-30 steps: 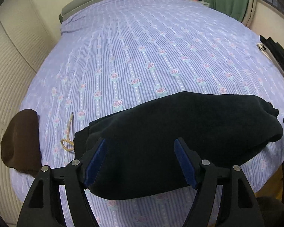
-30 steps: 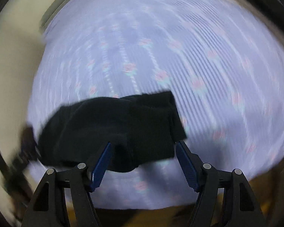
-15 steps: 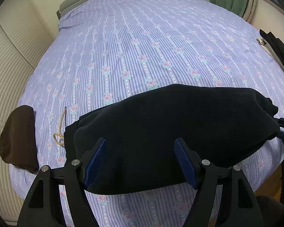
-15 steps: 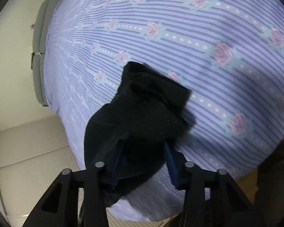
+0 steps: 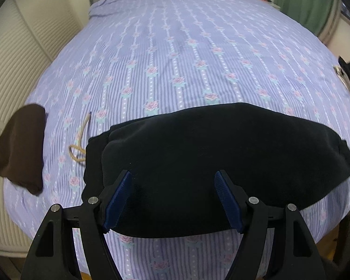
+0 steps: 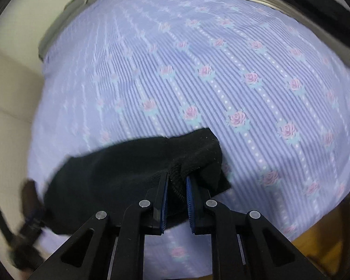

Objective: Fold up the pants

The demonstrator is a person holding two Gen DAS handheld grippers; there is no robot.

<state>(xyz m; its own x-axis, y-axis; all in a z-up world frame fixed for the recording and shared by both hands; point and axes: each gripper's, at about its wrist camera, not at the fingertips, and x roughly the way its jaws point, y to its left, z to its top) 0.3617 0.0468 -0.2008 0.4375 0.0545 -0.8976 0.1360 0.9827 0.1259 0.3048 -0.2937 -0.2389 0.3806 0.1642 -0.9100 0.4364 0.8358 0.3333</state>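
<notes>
Item: black pants (image 5: pixel 221 158), already doubled into a long band, lying on the near edge of a bed (image 5: pixel 186 53) dressed in lilac striped sheeting with roses. Long axis runs crosswise to both grippers, side to side along the bed's edge.

Right gripper (image 6: pixel 176 182): jaws have just been closing and now pinch a bunched corner of the pants at the band's right-hand end. Ribbed hem fabric stands squeezed between the blue pads (image 6: pixel 190 200). The rest of the band trails off to the left of these jaws.

Left gripper (image 5: pixel 173 198): jaws stand wide, gripping nothing. The cloth lies beneath and directly ahead of them, spanning well past both fingertips; the band's left end sits just left of the left finger. Contact with the fabric cannot be told.

Relation governing the next move, by judgement: the right hand holds one end, the left hangs over the other, so the left likely needs to close on cloth before an end is carried across.

Surroundings: brown folded garment (image 5: pixel 21 147) well left of the left jaws; tan cord (image 5: pixel 79 144) between it and the pants; dark folded clothes (image 6: pixel 315 7) far ahead-right of the right jaws.
</notes>
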